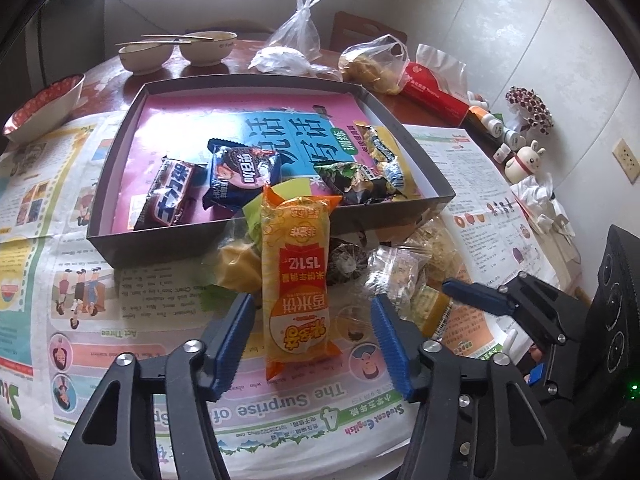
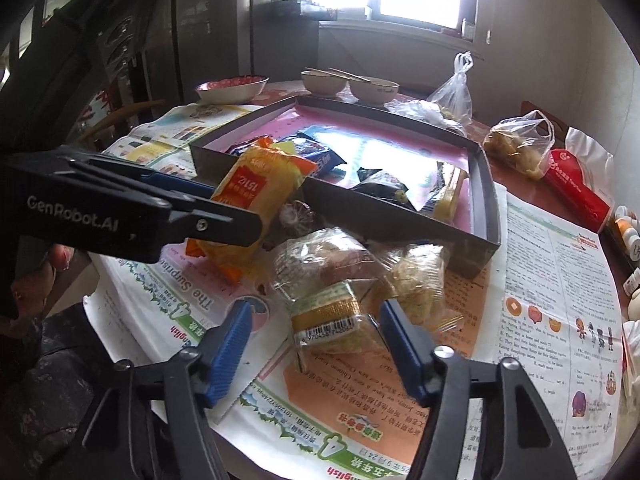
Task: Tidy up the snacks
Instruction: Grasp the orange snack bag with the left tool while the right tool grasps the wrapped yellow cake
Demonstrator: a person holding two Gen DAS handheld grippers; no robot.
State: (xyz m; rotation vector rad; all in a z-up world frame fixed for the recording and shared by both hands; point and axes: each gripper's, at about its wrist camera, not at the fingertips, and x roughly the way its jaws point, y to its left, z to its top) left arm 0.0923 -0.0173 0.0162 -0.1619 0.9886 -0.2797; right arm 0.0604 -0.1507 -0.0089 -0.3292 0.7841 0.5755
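Left gripper (image 1: 312, 340) sits low over the desk (image 1: 160, 412), jaws half-spread either side of the long orange-yellow rice cracker pack (image 1: 296, 280), blue pads (image 1: 230, 344) flanking it but not visibly pressing. That pack runs lengthwise away from the camera, its far end propped on the near wall of the grey tray (image 1: 168, 240), its near end down on the newspaper (image 1: 100, 320). The print reads upside down from here, with "151" legible in the red band.

Over on the right, the right gripper (image 2: 316, 344) straddles a clear-wrapped snack with a gold band and barcode (image 2: 328, 320), jaws at a middling gap, pads (image 2: 230, 350) close beside the wrapper, contact not clear. It lies among other clear packets just in front of the tray, long axis toward the tray.

Inside the tray: a dark Oreo-style pouch (image 1: 240, 172), a brown bar (image 1: 168, 196), a yellow pack (image 1: 384, 152). The newspaper headline shows "The Surprise", also "Student English". The left gripper's arm reads "GenRobot.AI".
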